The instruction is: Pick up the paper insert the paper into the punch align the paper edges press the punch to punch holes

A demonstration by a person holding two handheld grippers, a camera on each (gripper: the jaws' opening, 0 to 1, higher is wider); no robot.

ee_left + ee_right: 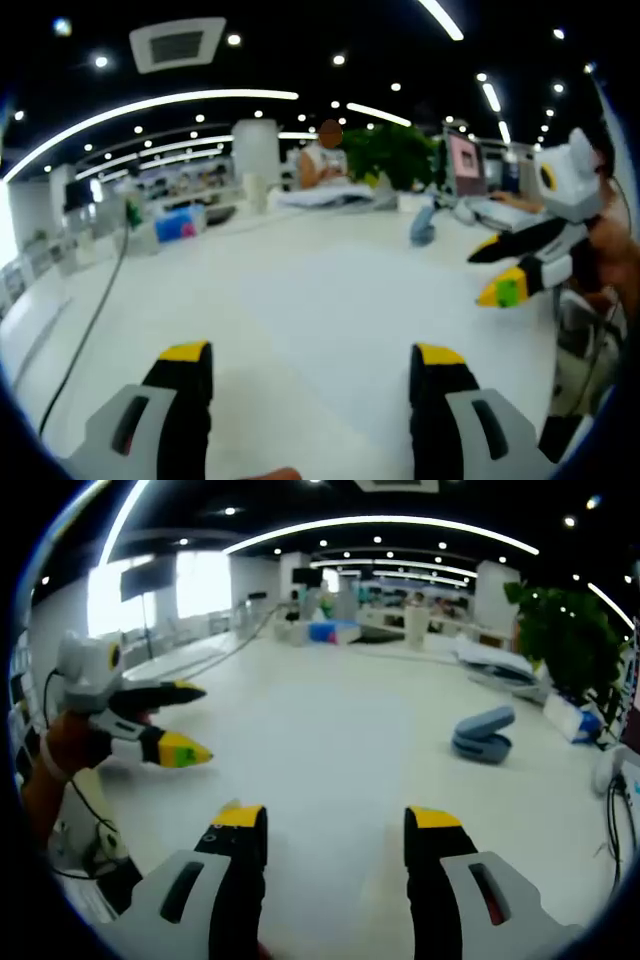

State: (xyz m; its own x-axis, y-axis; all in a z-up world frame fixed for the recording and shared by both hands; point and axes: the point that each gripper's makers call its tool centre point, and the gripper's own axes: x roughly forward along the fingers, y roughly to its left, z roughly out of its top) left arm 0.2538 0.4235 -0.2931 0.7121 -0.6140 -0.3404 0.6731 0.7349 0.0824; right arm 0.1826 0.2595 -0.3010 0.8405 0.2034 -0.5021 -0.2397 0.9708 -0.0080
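Note:
A blue hole punch (423, 225) sits on the white table (200, 290), far ahead and to the right of my left gripper (310, 355), whose yellow-tipped jaws stand wide apart with nothing between them. A faintly paler patch that may be a paper sheet (400, 310) lies ahead of those jaws. My right gripper (480, 278) comes in from the right, open and held by a hand. In the right gripper view the punch (483, 735) lies ahead to the right of my open right gripper (337, 820), and the left gripper (200, 722) shows at the left, open.
A dark cable (95, 310) runs across the table's left side. At the far edge are a blue and pink box (180, 224), stacked papers (330, 195), a green plant (395, 155), a monitor (465, 165) and a seated person (325, 160).

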